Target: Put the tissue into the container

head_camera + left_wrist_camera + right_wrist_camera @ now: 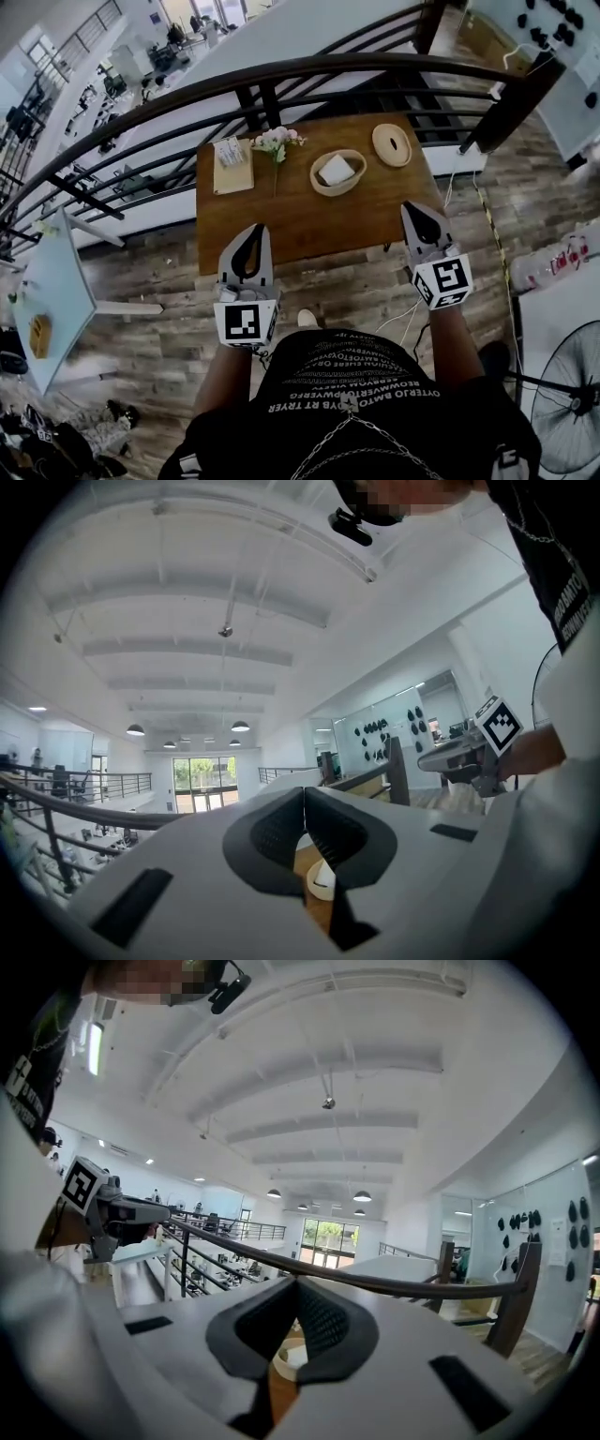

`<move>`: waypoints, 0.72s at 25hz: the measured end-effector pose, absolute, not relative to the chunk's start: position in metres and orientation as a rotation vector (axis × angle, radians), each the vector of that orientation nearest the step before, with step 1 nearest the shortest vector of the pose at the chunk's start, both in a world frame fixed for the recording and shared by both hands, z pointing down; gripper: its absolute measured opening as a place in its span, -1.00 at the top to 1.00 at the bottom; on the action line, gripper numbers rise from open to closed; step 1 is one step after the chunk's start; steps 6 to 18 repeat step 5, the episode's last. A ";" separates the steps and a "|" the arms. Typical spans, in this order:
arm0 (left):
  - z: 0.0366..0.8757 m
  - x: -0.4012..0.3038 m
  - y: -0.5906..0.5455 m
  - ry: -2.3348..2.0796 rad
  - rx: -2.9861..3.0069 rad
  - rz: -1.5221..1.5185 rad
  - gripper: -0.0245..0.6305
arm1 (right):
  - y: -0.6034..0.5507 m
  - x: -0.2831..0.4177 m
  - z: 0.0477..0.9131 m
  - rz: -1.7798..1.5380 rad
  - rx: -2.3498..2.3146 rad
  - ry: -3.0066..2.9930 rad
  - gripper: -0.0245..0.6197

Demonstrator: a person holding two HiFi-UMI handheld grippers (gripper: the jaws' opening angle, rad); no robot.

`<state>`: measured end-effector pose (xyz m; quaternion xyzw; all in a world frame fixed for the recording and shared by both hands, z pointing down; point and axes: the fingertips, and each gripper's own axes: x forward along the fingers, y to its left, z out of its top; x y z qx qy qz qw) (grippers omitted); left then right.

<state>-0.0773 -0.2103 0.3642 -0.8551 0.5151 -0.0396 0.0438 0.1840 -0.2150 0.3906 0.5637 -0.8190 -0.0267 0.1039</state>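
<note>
Left claw (pixel 303 797): clenched, jaws tip to tip, with nothing between them. It is held low at the near edge of the counter (pixel 309 230), well apart from every item.
Right claw (pixel 296 1286): clenched and empty likewise. It is held over the near right corner of the counter.
Reason for posture: both claws point forward and flank the work area without touching anything. This is judged a neutral stance, either ahead of a reach or after a finished one.
Container: a shallow tan bowl (pixel 316 180) stands upright and uncovered on the far half of the counter, right of centre.
Contents: one white folded tissue (pixel 337 171) lies inside the bowl, within its rim.
Lid: a round disc (pixel 391 145) lies flat to the right of the bowl and apart from it — judged to be set aside so the bowl mouth stays accessible.
Tissue supply: a flat wooden holder (pixel 234 171) sits at the far left with white paper at its far end. How many sheets remain cannot be told.
Flowers: a small sprig (pixel 277 141) lies between the holder and the bowl, touching neither.
Railing: a dark rail (pixel 281 80) runs just behind the counter, so access is from the near side only.
Task status: judged from the layout, the tissue is already in the container. The lid is not yet fitted — if fitting is required.
</note>
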 end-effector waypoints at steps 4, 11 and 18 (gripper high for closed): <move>0.371 -0.052 -0.202 1.622 -2.615 -0.134 0.84 | -0.207 0.198 0.397 -0.044 1.593 -2.460 0.88; 0.373 -0.044 -0.200 1.626 -2.615 -0.141 0.84 | -0.205 0.203 0.399 -0.036 1.580 -2.467 0.88; 0.373 -0.044 -0.200 1.626 -2.615 -0.141 0.84 | -0.205 0.203 0.399 -0.036 1.580 -2.467 0.88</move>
